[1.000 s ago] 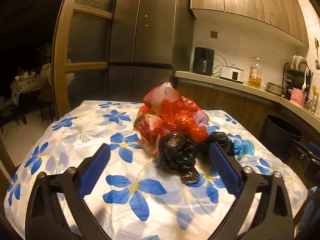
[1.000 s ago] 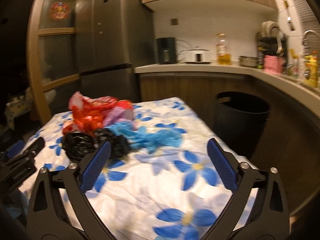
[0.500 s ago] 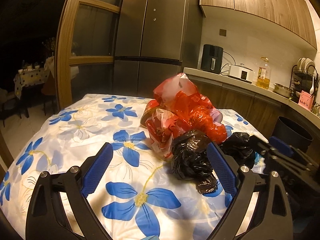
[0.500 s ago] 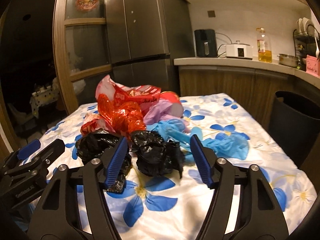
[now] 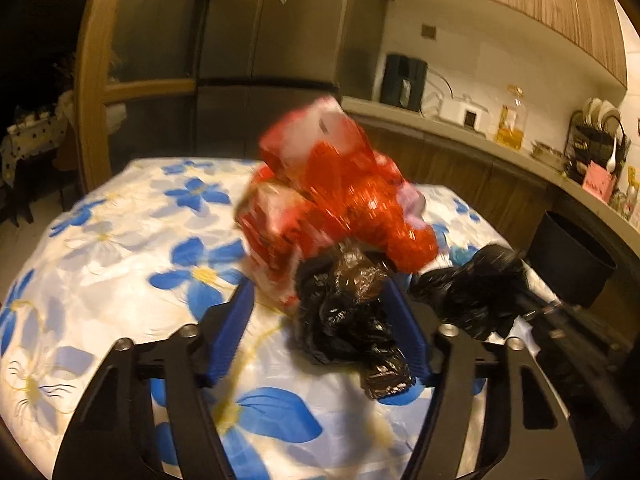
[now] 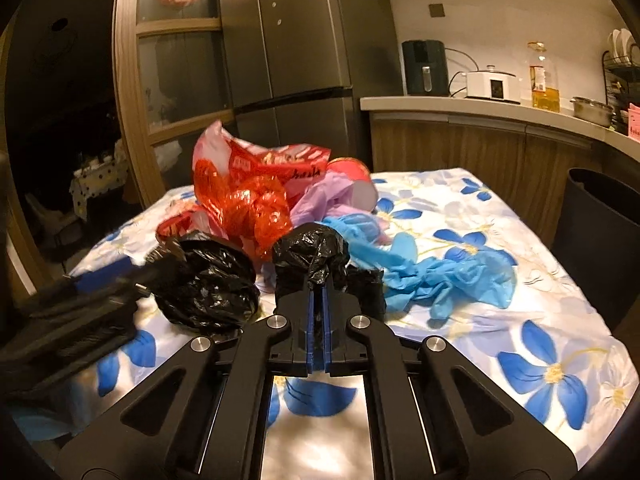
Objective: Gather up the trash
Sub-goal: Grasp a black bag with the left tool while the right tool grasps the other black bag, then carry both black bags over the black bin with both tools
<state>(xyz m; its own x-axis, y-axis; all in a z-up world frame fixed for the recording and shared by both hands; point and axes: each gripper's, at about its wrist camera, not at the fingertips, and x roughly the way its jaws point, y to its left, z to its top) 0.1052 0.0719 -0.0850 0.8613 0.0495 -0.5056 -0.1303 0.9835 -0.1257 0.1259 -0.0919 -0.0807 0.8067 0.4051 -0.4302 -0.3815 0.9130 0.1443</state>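
Your table [image 6: 520,320], under its white cloth with blue flowers, fills most of both views, with the fridge [image 6: 288,40] behind it and the counter [image 6: 480,106] running along the right. A black bin [image 6: 596,216] stands on the floor just beside the table's right edge.

The trash sits in one heap near the middle of the table. At the back are the red bags [image 5: 344,200], the largest part of the heap, with a lilac bag [image 6: 328,200] against them. Blue gloves [image 6: 436,272] sprawl to the right of the heap, flat on the cloth. In front lie two crumpled black bags, side by side.

Your right gripper [image 6: 319,292] has its jaws together, clamped on the right black bag [image 6: 310,252]: plastic shows pinched between the blue pads, and the bulk of the bag bulges above and in front of the tips.

Your left gripper [image 5: 320,312] has just been closing, with the left black bag [image 5: 348,316] between its jaws. The right pad lies against the bag; the left pad is apart from it, with bare cloth showing in the gap. This view is blurred, so you cannot tell more of the contact.
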